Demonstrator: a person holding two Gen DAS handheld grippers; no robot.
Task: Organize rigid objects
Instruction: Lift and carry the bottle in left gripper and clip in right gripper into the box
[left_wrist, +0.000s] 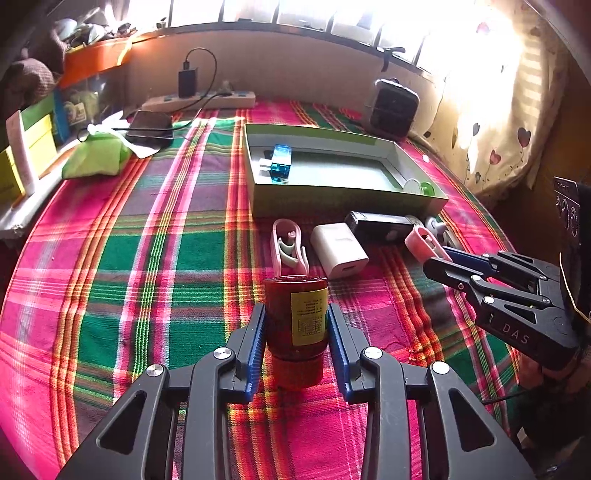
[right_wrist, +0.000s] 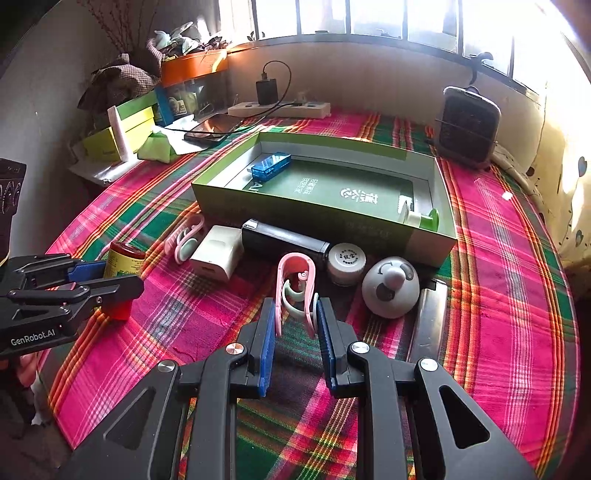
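the left gripper (left_wrist: 296, 325) pinched a red bottle (left_wrist: 297, 317) between its blue pads; the right gripper (right_wrist: 295, 317) squeezed a pink clip (right_wrist: 295, 284) on the plaid cloth (right_wrist: 498, 258).

A red bottle (left_wrist: 297, 325) with a yellow label stands upright on the plaid cloth, clamped between the left claw's (left_wrist: 296, 325) blue pads. At its 12 o'clock lies a pink clip (left_wrist: 289, 243), then a white charger block (left_wrist: 339, 251) at 1 o'clock. A second pink clip (right_wrist: 297, 291) sits pinched in the right claw (right_wrist: 295, 325). Behind them, an open green box (right_wrist: 325, 218) holds a blue case (right_wrist: 270, 167) and a green-capped item (right_wrist: 421, 218).
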